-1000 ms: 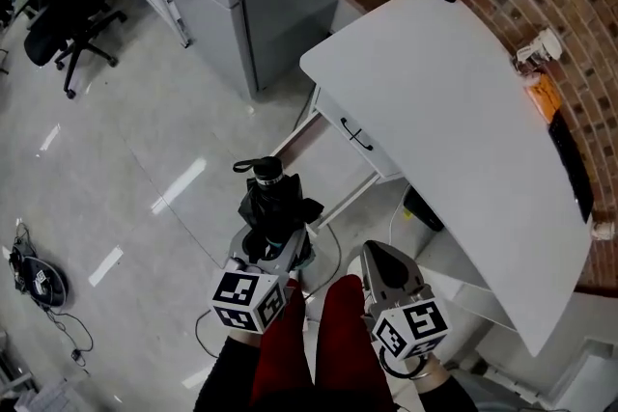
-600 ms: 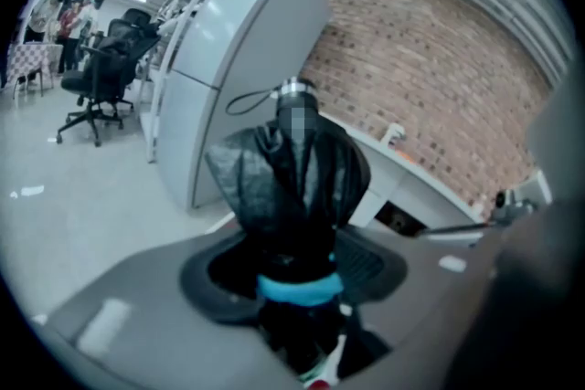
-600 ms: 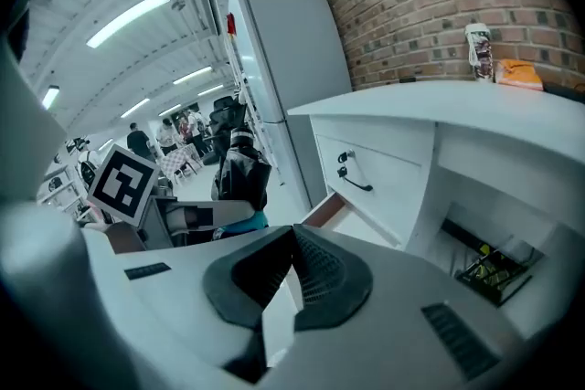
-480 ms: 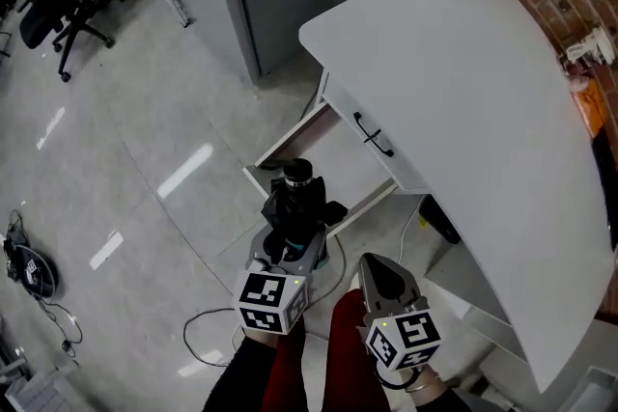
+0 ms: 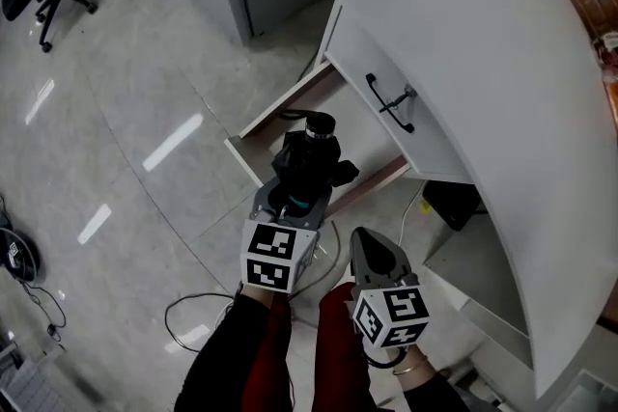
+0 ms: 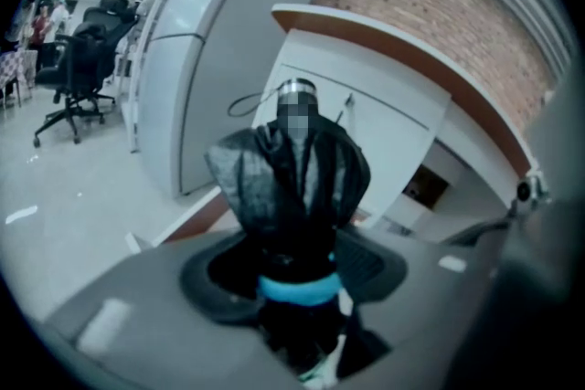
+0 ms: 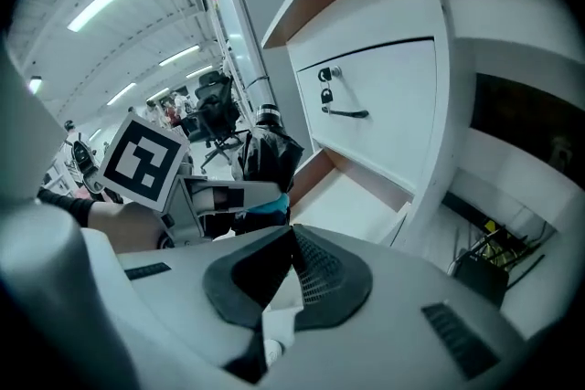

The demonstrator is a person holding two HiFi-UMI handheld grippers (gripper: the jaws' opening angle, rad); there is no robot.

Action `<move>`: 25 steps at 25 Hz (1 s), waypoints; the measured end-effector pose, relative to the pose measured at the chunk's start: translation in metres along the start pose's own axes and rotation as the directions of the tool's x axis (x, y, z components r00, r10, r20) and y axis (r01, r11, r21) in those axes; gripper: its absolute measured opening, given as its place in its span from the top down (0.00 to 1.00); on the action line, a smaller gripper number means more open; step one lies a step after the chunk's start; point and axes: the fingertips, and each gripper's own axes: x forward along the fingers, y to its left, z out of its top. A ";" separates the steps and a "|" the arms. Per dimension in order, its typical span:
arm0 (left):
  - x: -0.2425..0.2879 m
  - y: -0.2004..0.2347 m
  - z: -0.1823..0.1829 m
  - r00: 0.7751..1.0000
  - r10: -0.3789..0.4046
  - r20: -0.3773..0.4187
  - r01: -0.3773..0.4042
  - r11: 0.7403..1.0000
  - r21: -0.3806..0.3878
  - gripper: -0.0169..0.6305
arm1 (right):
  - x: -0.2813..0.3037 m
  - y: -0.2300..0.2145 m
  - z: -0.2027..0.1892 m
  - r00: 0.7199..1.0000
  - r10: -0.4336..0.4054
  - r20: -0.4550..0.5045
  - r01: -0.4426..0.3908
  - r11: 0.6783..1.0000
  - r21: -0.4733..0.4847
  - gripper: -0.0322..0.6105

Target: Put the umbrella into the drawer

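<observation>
Looking steeply down from the head camera, a white desk (image 5: 463, 34) filled the upper right, and beneath its top a low drawer (image 5: 290, 101) stood pulled out over a pale tiled floor, its white inside bare. Above it, a closed drawer front carried a dark handle (image 5: 391, 101).

The left gripper (image 5: 293, 205) held a folded black umbrella (image 5: 311, 164) by one end, its fingers pressed against the bundle on both sides just by a blue band (image 6: 297, 289). The umbrella stuck out straight ahead, its free end and a thin loop pointing toward the desk. Seen from above, it hung over the outer end of the open drawer – in the air, not resting inside. Gripping the end rather than the middle probably let the whole length be lowered in ahead of the gripper without the fingers striking the drawer wall.

The right gripper (image 5: 370, 251) sat lower and nearer the person's body, well apart from the drawer, with its fingers pressed together on nothing. It likely kept back so the drawer mouth was left free for the left one.

The person's red-clad legs showed below both grippers – they stood right at the drawer's front.
</observation>
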 end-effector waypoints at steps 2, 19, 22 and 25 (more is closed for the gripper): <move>0.012 0.005 -0.010 1.000 -0.001 -0.024 0.001 1.000 0.019 0.62 | 0.008 -0.003 -0.006 1.000 -0.010 -0.011 0.010 1.000 0.010 0.95; 0.085 -0.010 -0.050 0.983 -0.075 -0.170 0.106 0.977 0.183 0.62 | 0.050 -0.026 -0.037 0.991 -0.099 -0.085 0.102 0.994 0.027 0.95; 0.096 -0.014 -0.059 0.975 -0.076 -0.207 0.120 0.970 0.209 0.62 | 0.051 -0.033 -0.039 0.989 -0.112 -0.094 0.115 0.993 0.029 0.95; 0.107 -0.015 -0.067 0.969 -0.074 -0.236 0.126 0.969 0.213 0.62 | 0.053 -0.040 -0.041 0.987 -0.122 -0.103 0.125 0.992 0.026 0.95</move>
